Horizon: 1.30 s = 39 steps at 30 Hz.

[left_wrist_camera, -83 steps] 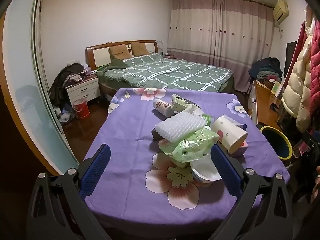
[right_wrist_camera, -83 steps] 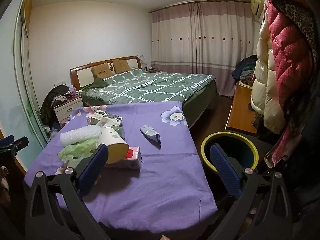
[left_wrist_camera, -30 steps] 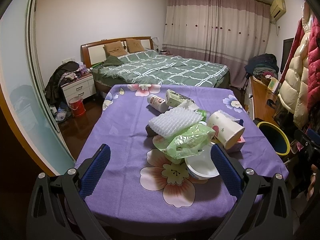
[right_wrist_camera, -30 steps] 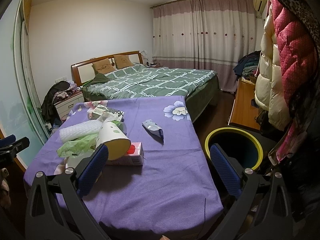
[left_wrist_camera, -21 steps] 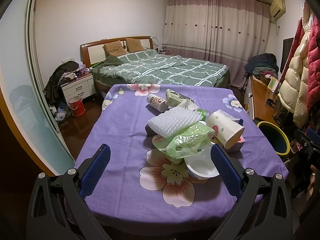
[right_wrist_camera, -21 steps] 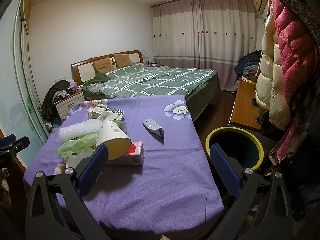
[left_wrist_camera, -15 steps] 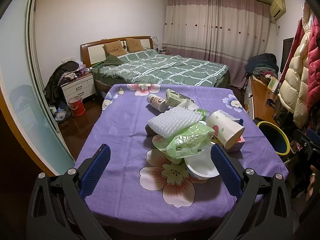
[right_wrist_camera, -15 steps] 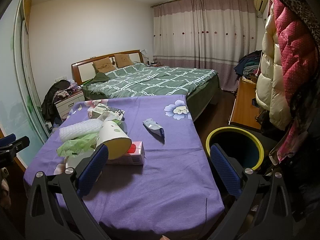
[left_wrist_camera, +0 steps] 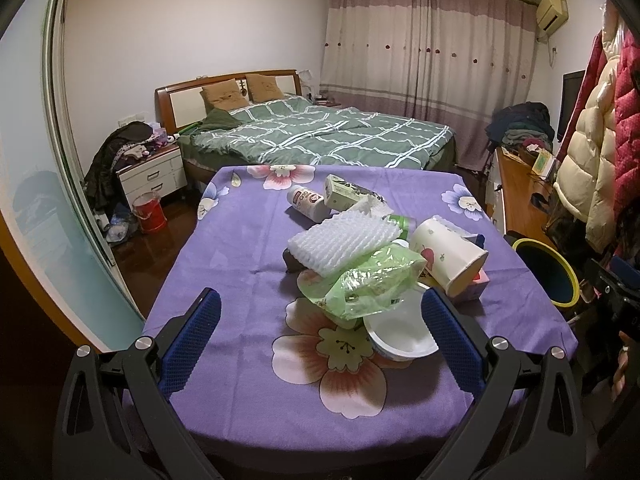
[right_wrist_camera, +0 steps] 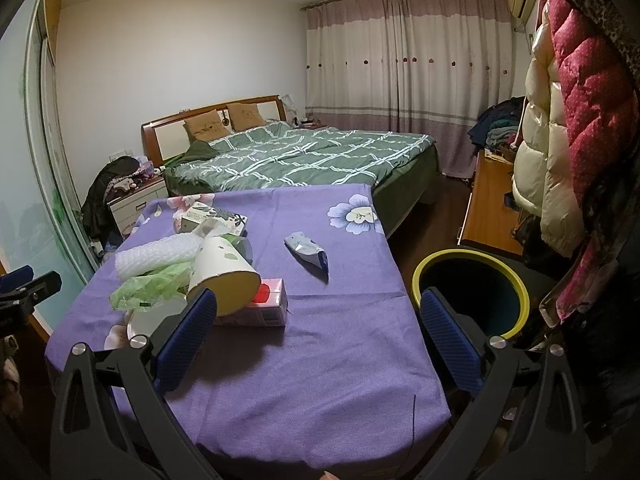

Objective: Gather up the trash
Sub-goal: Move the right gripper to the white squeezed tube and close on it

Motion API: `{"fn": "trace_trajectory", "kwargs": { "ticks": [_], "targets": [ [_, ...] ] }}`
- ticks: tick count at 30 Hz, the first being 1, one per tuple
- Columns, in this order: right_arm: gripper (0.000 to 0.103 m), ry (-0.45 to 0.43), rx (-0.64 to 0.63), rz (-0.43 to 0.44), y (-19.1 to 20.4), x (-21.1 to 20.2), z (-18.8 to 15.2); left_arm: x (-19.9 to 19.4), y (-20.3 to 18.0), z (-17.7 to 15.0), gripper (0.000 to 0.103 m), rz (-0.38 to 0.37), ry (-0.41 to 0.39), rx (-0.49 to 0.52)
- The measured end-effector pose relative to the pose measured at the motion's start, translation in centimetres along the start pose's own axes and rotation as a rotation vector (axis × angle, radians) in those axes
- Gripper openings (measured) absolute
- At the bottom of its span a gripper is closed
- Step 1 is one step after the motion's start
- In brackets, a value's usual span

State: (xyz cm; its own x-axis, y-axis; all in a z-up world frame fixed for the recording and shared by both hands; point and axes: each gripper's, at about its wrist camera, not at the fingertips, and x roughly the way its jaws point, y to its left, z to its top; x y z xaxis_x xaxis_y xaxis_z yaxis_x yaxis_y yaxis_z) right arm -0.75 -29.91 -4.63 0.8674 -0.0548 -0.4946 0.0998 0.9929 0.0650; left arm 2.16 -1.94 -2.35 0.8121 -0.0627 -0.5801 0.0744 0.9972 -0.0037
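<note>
A pile of trash lies on the purple flowered tablecloth [left_wrist_camera: 240,248]: white foam netting [left_wrist_camera: 344,240], a green plastic bag [left_wrist_camera: 372,284], a white bowl [left_wrist_camera: 400,336], a paper cup on its side [left_wrist_camera: 448,260], a small bottle [left_wrist_camera: 306,204] and a carton [left_wrist_camera: 340,196]. A blue-grey wrapper [right_wrist_camera: 308,252] lies apart. A yellow-rimmed bin [right_wrist_camera: 472,292] stands on the floor right of the table. My left gripper [left_wrist_camera: 318,344] is open and empty at the near table edge. My right gripper [right_wrist_camera: 316,340] is open and empty over the table's near right part.
A pink tissue box [right_wrist_camera: 260,308] lies under the cup. A green bed [left_wrist_camera: 320,136] stands beyond the table, a nightstand [left_wrist_camera: 152,176] and red bucket [left_wrist_camera: 150,212] at left. Coats [right_wrist_camera: 576,120] hang at right above a wooden bench [right_wrist_camera: 488,208].
Both grippers have pulled back and risen slightly since the oldest frames; in the last second almost nothing has moved. Both stay open and empty.
</note>
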Motion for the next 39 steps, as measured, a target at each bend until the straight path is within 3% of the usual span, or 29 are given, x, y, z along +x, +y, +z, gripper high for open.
{"fn": "trace_trajectory", "kwargs": {
  "ticks": [9, 18, 31, 39],
  "targets": [
    [0.097, 0.034, 0.022, -0.021, -0.6, 2.5, 0.3, 2.1, 0.0, 0.6, 0.099, -0.023, 0.018, -0.012],
    [0.097, 0.087, 0.018, -0.003, -1.3, 8.8, 1.4, 4.1, -0.3, 1.5, 0.099, -0.028, 0.016, 0.000],
    [0.057, 0.253, -0.023, 0.039, -1.8, 19.3, 1.8, 9.4, -1.3, 3.5, 0.099, -0.039, 0.055, 0.004],
    [0.054, 0.327, -0.034, 0.092, -1.4, 24.7, 2.2, 13.6, -1.6, 5.4, 0.099, -0.047, 0.086, 0.004]
  ]
}}
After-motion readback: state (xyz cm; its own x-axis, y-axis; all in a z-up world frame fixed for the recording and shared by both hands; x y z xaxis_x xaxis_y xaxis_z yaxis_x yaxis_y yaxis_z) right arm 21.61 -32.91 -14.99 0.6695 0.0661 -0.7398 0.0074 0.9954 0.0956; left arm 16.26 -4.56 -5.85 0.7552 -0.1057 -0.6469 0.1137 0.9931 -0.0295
